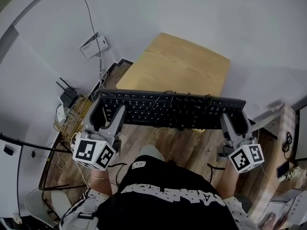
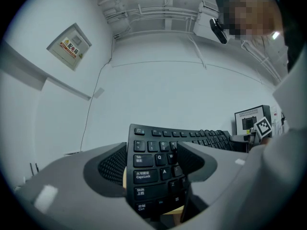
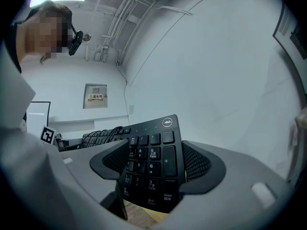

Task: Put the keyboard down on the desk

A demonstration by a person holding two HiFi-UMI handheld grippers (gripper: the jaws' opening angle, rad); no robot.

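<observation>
Office-like room: wooden desk (image 1: 177, 66), router (image 1: 68, 96), tangled cables (image 1: 72, 119), white walls (image 2: 168, 90).

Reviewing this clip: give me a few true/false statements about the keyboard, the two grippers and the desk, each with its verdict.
1. The left gripper is shut on the Caps Lock end of the keyboard. True.
2. The right gripper is open and empty. False: it is shut on the number-pad end.
3. The keyboard is white. False: it is black.
4. A cable lies across the keys. True.
5. The desk has a light wooden top. True.
</observation>
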